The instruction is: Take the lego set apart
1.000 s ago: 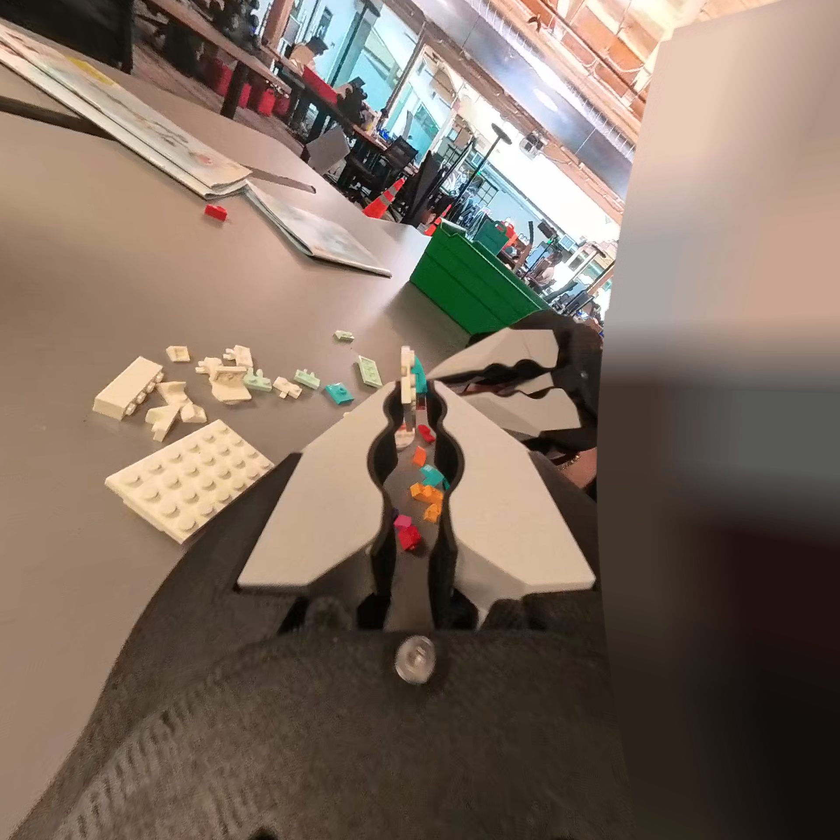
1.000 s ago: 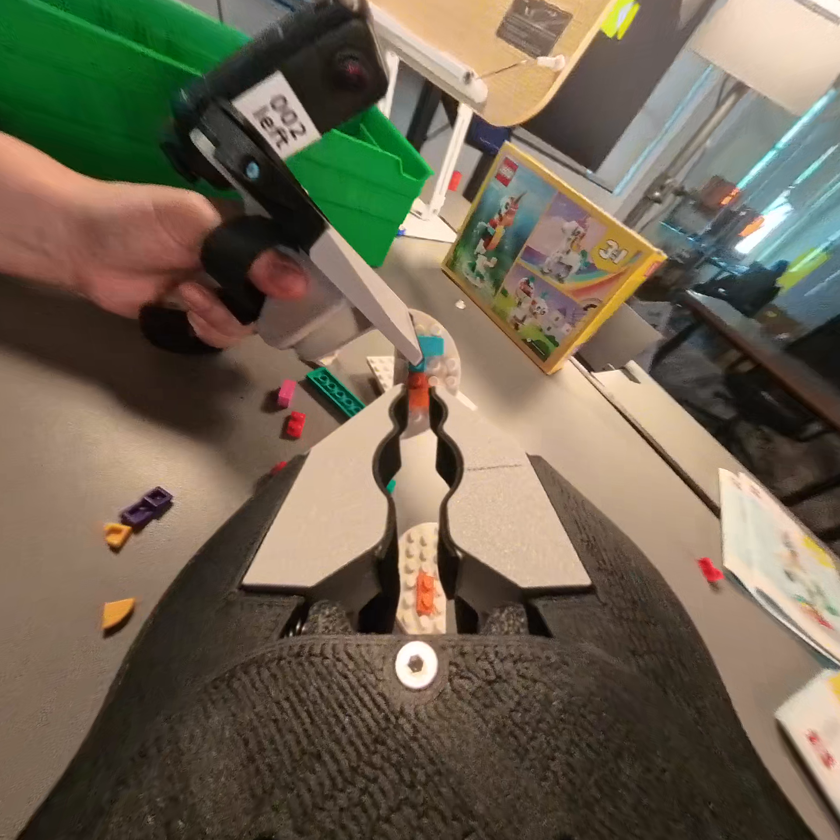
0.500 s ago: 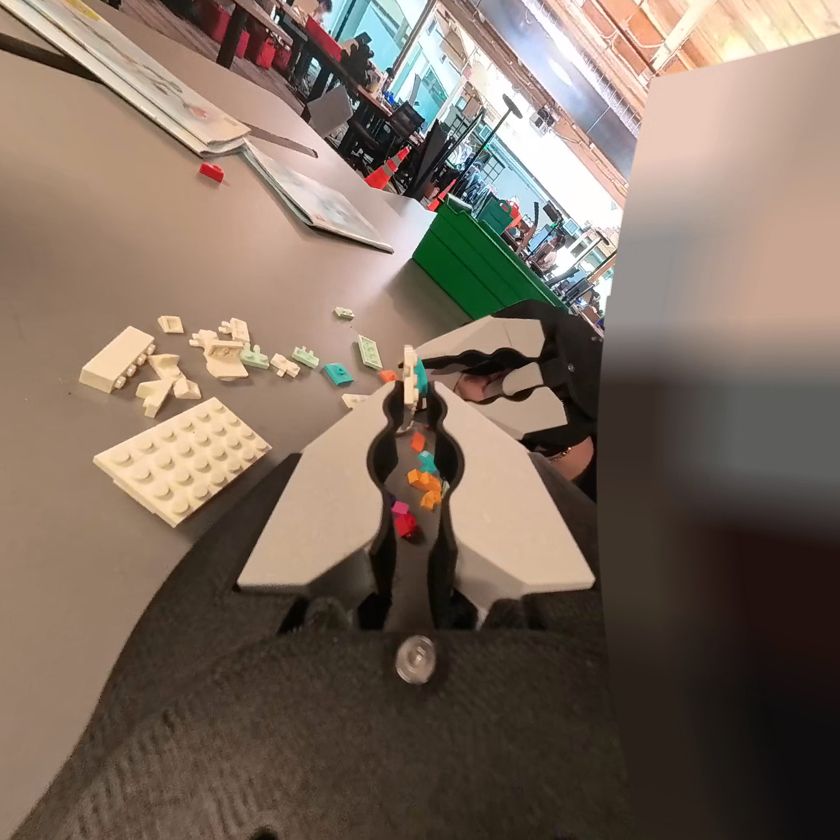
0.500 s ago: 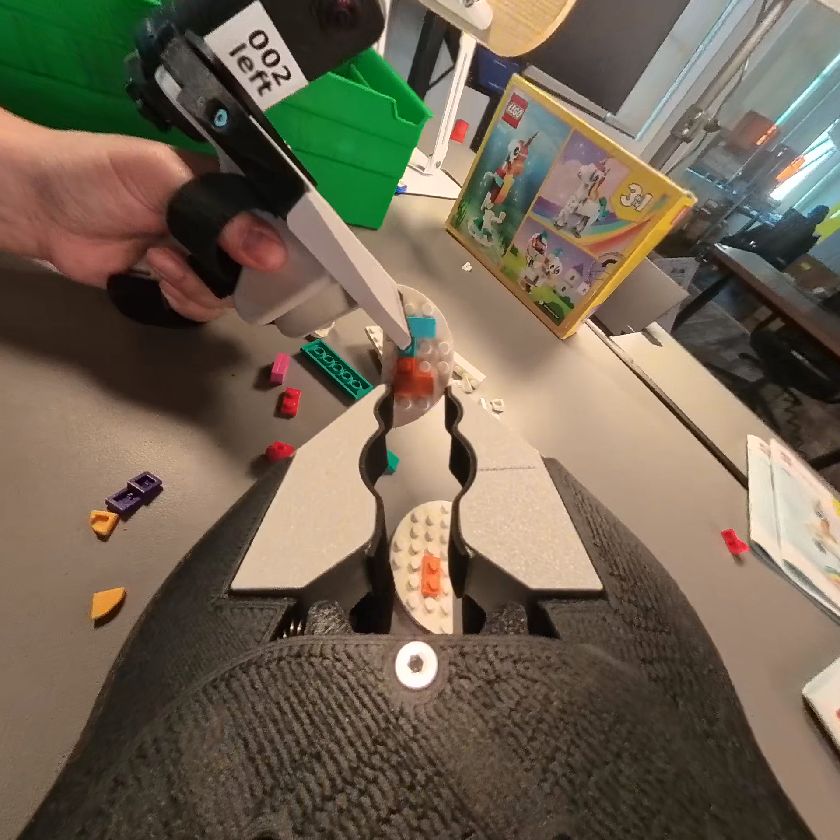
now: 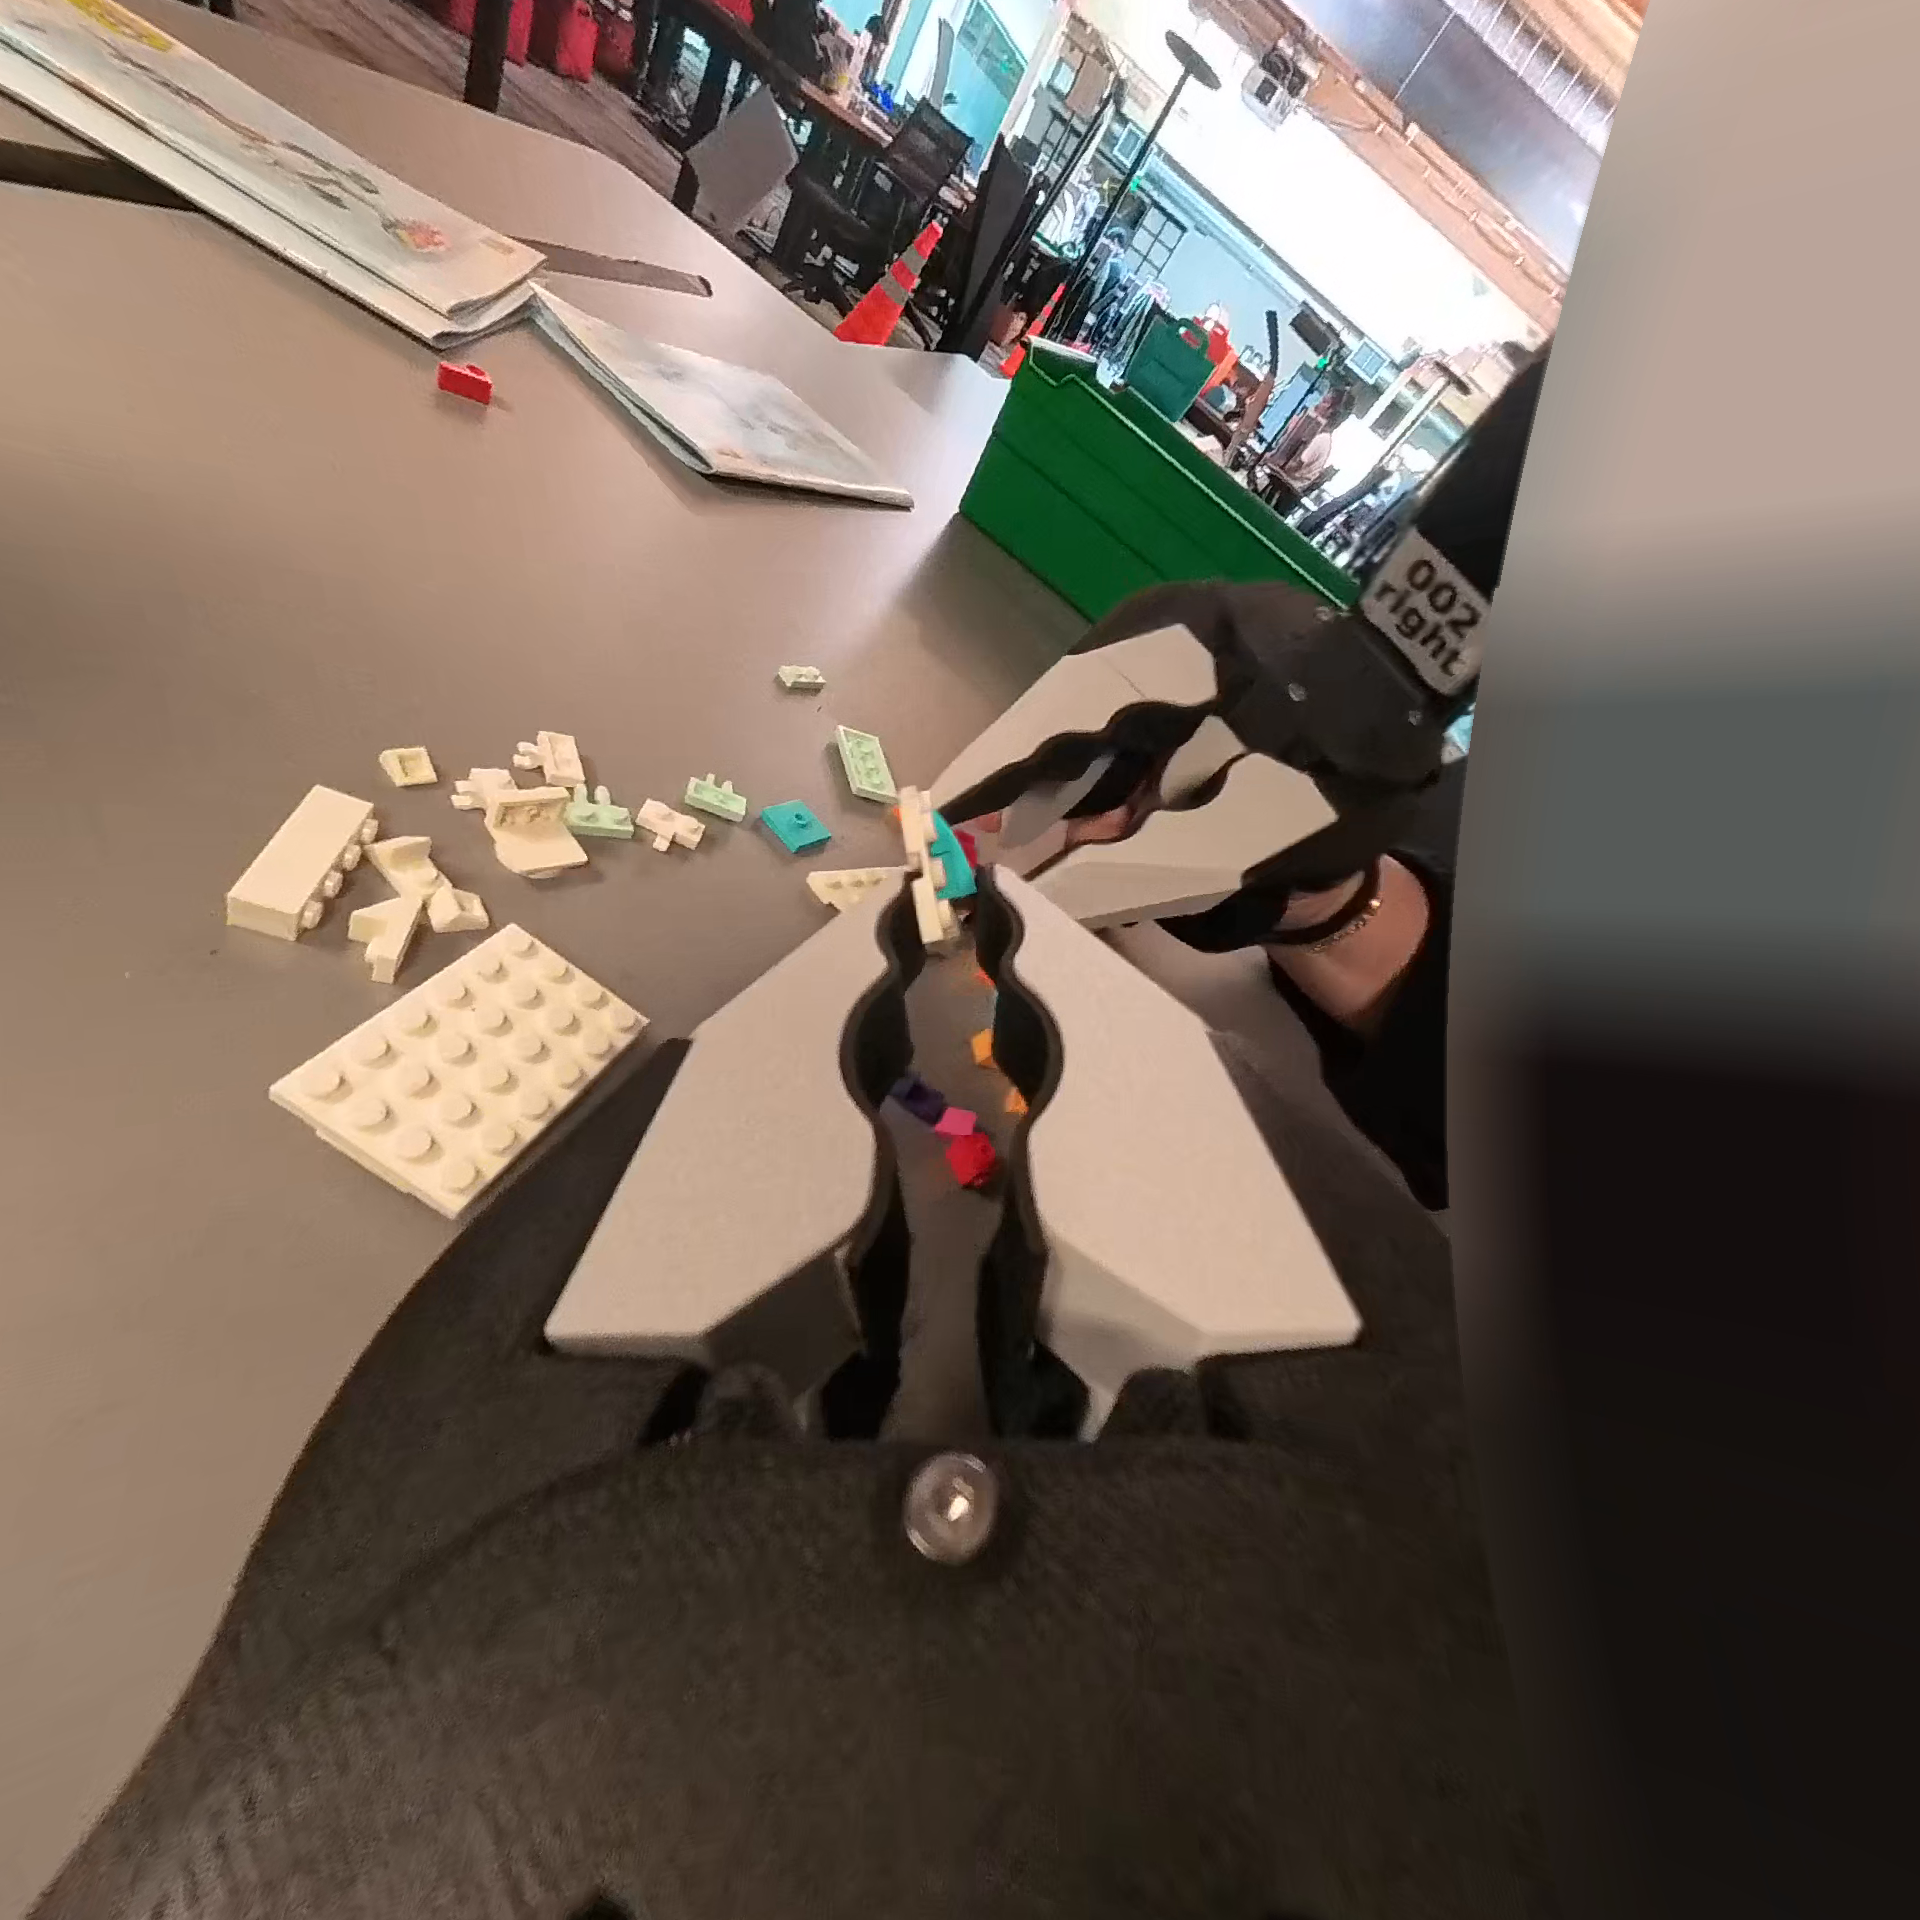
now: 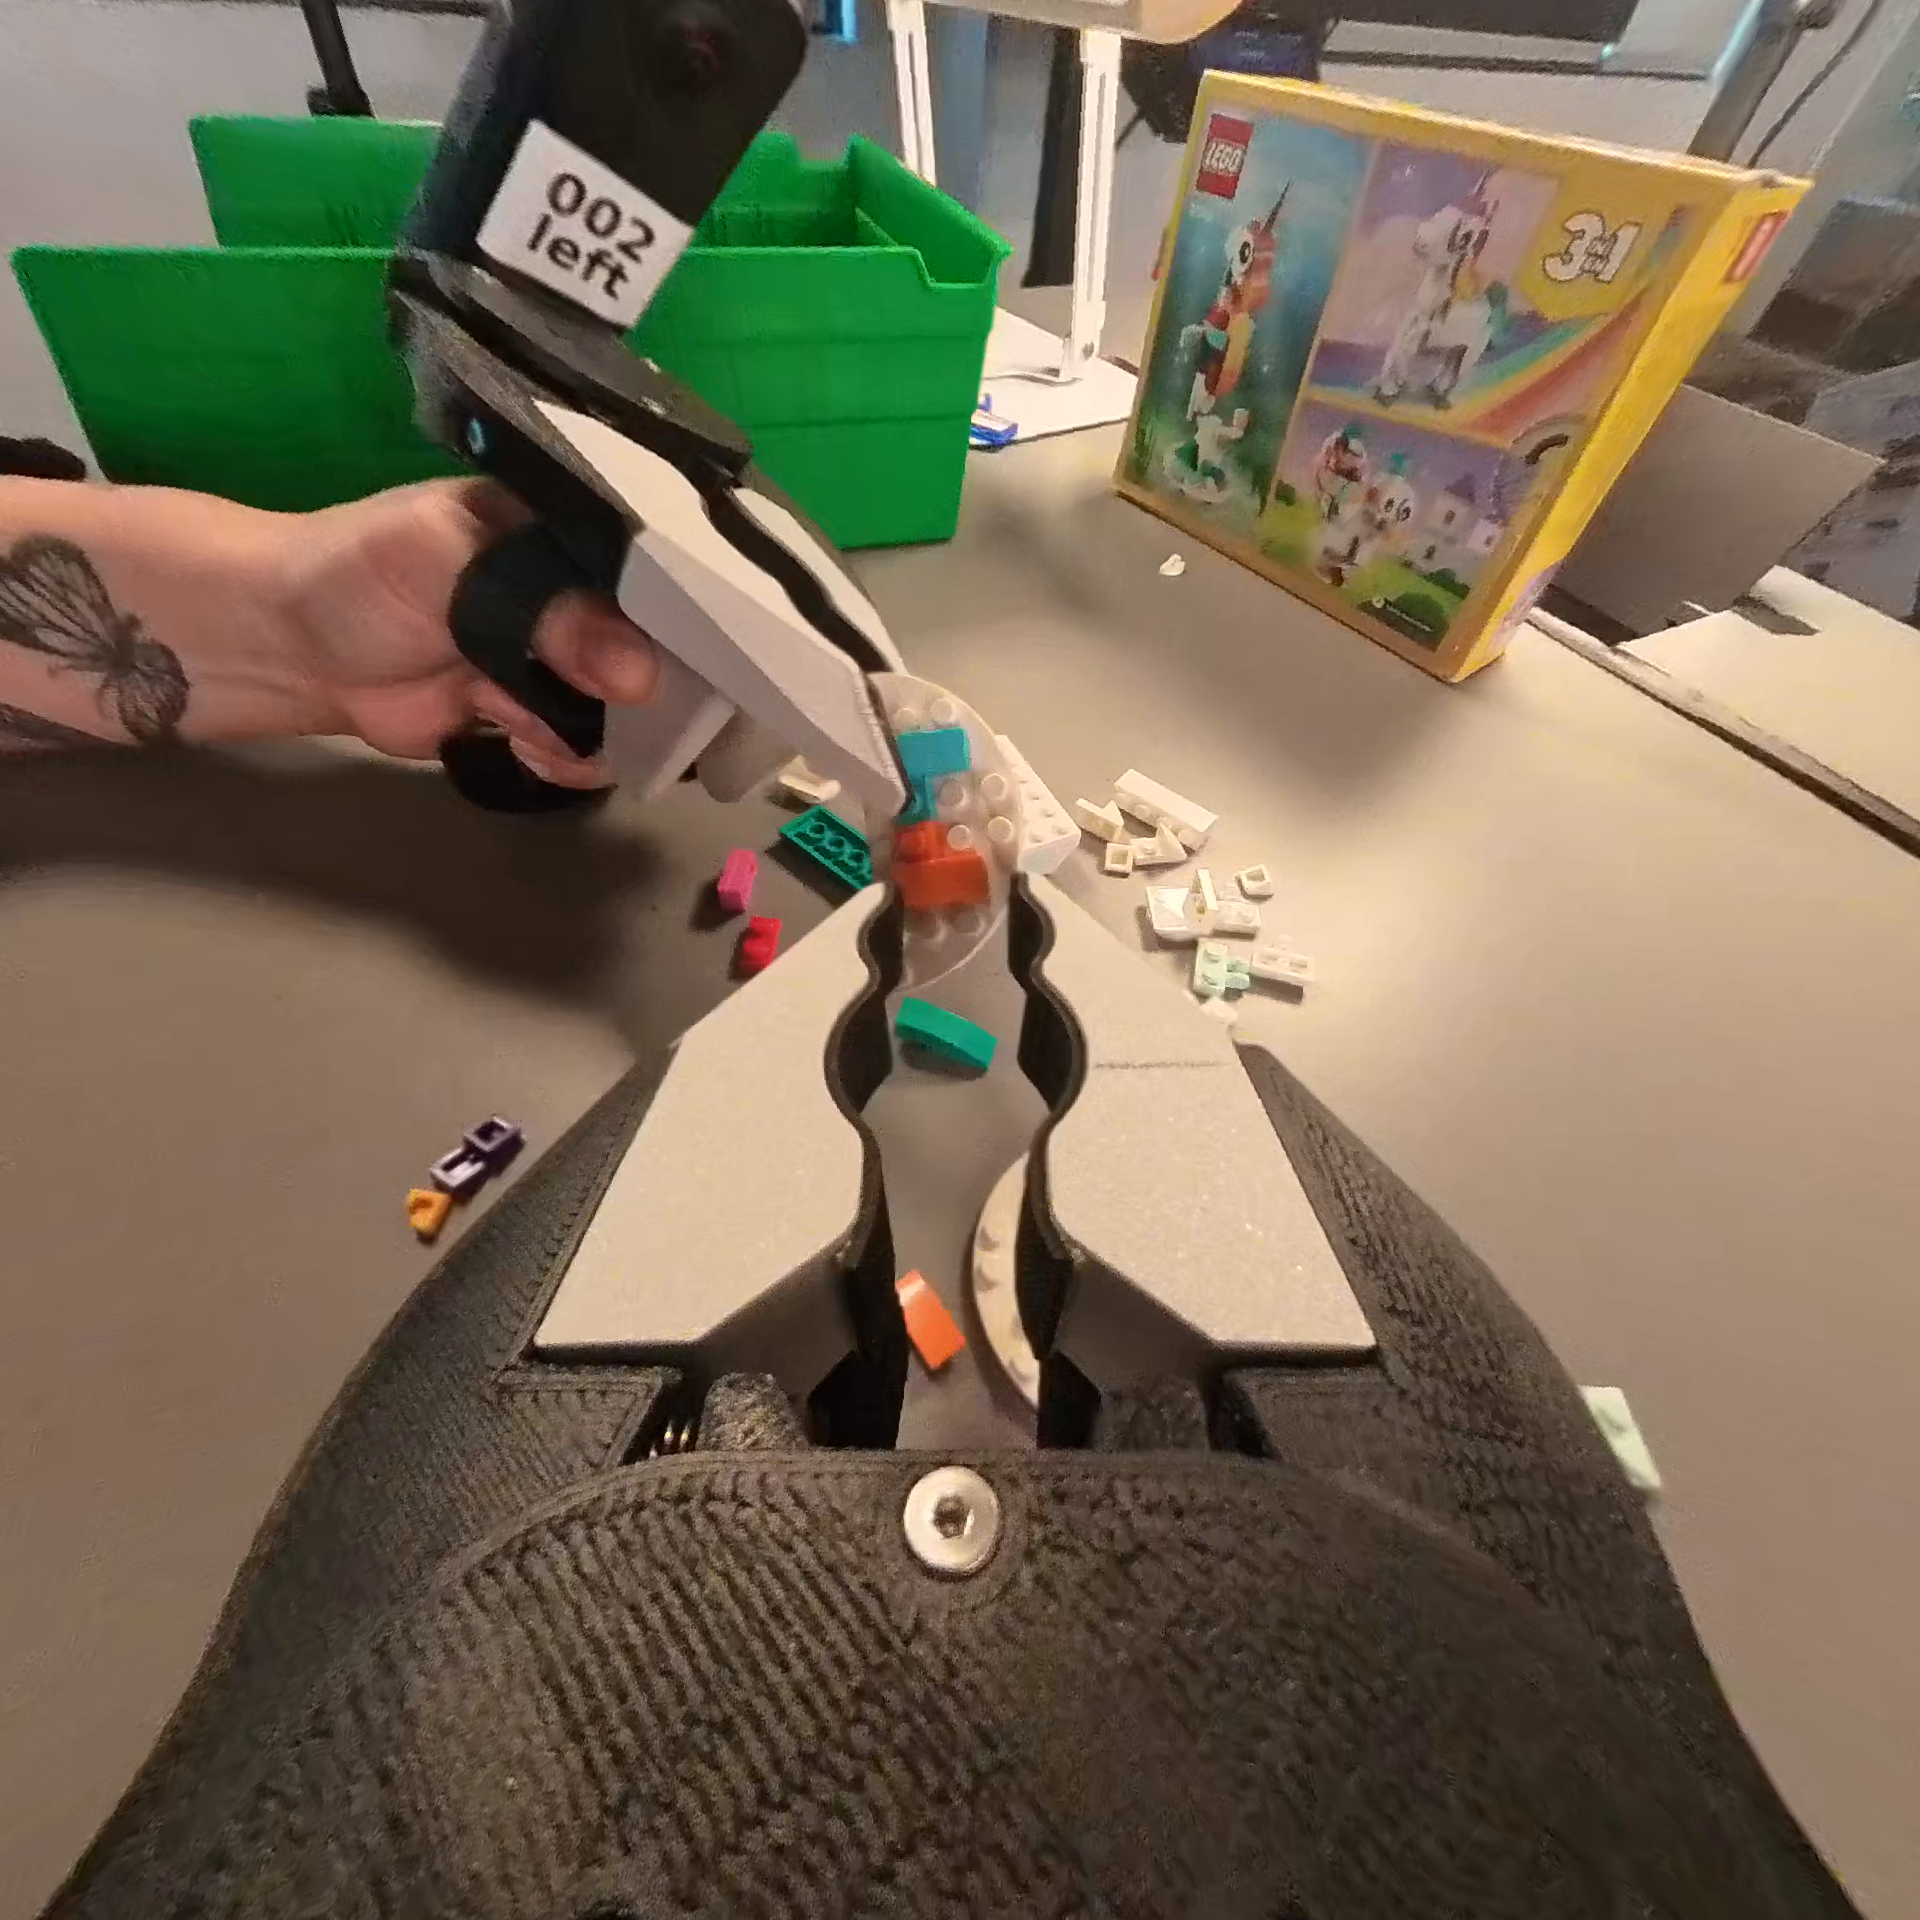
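Gripping a round white lego plate by its edge, the left gripper has its jaws clenched on it, above the worktop. A teal brick and an orange brick sit on the plate's face. The right gripper meets the plate's lower rim with its jaws released, parted around it.

Risks, as a judgement: the thin edge hold could slip when the right jaws pull, flinging a brick among loose pieces beyond the jaws.

A green bin stands far beyond the jaws; its contents are hidden. Right of it, the lego box stands shut.

Probably workshop: long worktables, traffic cones
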`<act>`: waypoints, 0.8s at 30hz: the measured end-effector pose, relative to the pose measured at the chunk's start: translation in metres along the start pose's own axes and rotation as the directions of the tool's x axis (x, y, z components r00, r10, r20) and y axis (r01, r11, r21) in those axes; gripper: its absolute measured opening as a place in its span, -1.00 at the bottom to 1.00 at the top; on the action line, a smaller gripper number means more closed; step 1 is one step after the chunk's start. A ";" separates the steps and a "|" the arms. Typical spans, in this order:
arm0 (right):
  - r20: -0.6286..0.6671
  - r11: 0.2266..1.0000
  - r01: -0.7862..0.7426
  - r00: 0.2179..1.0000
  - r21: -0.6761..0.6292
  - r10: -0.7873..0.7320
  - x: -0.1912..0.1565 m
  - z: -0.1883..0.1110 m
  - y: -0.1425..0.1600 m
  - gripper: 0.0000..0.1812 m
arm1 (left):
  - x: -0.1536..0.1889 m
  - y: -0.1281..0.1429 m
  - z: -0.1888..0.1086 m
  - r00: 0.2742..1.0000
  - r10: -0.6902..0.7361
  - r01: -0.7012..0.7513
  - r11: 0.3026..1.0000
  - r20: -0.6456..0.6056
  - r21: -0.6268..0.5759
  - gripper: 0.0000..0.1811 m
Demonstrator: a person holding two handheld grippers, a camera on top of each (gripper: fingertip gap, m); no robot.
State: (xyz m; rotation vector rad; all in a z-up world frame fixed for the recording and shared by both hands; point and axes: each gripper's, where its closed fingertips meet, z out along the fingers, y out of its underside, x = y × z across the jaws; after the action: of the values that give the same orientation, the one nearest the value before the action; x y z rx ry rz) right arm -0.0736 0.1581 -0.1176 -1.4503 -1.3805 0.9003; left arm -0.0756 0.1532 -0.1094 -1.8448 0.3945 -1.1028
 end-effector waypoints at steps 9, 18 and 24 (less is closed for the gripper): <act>-0.124 1.000 0.025 0.992 0.003 -0.025 0.005 0.006 -0.005 -0.81 | -0.006 -0.004 -0.004 0.999 0.004 -0.005 1.000 0.045 0.028 -0.91; 0.140 0.960 -0.279 0.952 0.023 0.273 0.002 -0.005 -0.002 -1.00 | -0.018 -0.004 -0.007 0.995 -0.011 0.008 1.000 0.096 0.029 -0.91; 0.087 0.976 -0.215 0.973 -0.011 0.215 0.003 -0.001 0.005 -1.00 | -0.020 -0.001 -0.006 0.994 -0.020 0.019 1.000 0.108 0.011 -0.91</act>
State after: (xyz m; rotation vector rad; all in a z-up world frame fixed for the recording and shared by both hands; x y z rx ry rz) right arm -0.0707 0.1615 -0.1216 -1.6002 -1.3039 1.1127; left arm -0.0911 0.1635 -0.1179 -1.8933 0.3087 -1.0111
